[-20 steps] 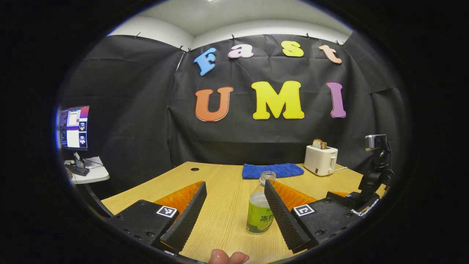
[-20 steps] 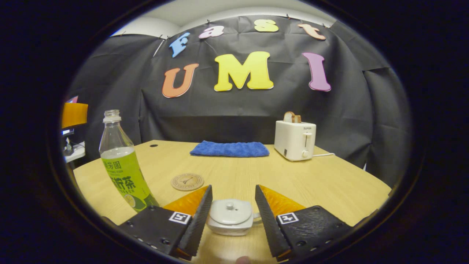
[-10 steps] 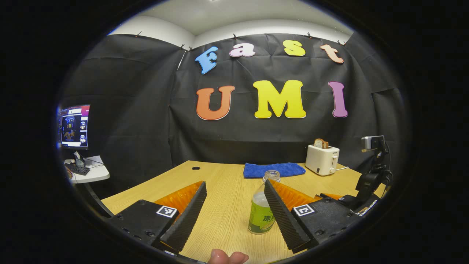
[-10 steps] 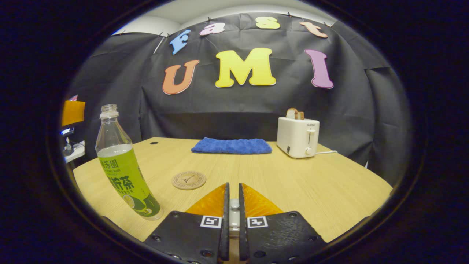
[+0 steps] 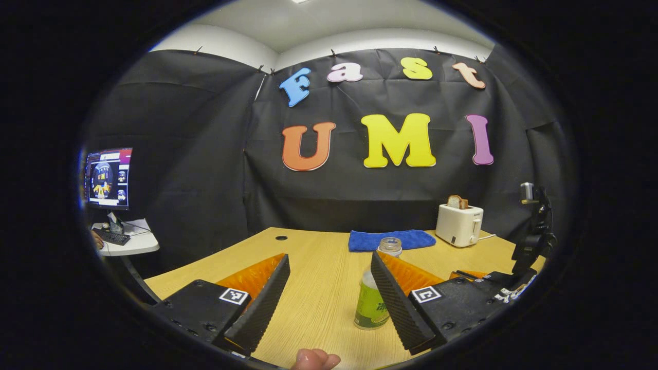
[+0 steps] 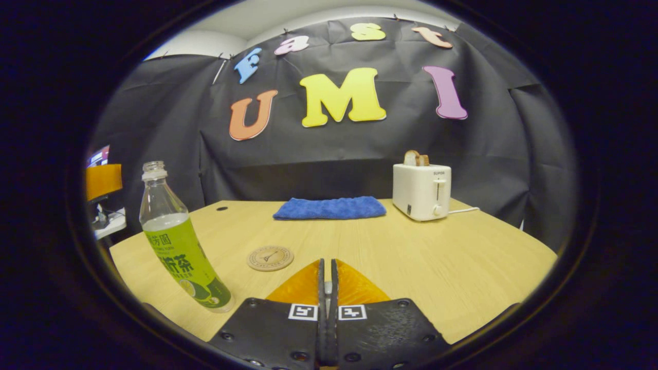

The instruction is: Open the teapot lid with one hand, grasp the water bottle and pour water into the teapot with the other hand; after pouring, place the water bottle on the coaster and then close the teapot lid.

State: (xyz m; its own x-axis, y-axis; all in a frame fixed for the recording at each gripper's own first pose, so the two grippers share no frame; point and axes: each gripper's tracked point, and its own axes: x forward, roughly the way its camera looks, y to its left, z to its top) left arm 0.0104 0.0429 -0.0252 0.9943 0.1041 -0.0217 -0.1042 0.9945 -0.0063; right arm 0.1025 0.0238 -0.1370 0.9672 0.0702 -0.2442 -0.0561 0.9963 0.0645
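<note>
Wooden table (image 6: pixel 462 267) carries the lid-opening step: right gripper (image 6: pixel 327 288) pinches something pale, seemingly the lid knob; left gripper (image 5: pixel 329 293), spread, must next enclose the water bottle (image 5: pixel 372 303).

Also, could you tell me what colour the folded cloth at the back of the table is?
The cloth is bright blue, clearest in the right gripper view.

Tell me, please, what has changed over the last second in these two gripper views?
The right gripper has closed: a second ago its fingers stood wide apart around the white teapot's lid, and now they are nearly together, with a pale sliver between them. The left gripper stays open, the water bottle by its right finger. The coaster, blue towel and toaster have not moved.
</note>
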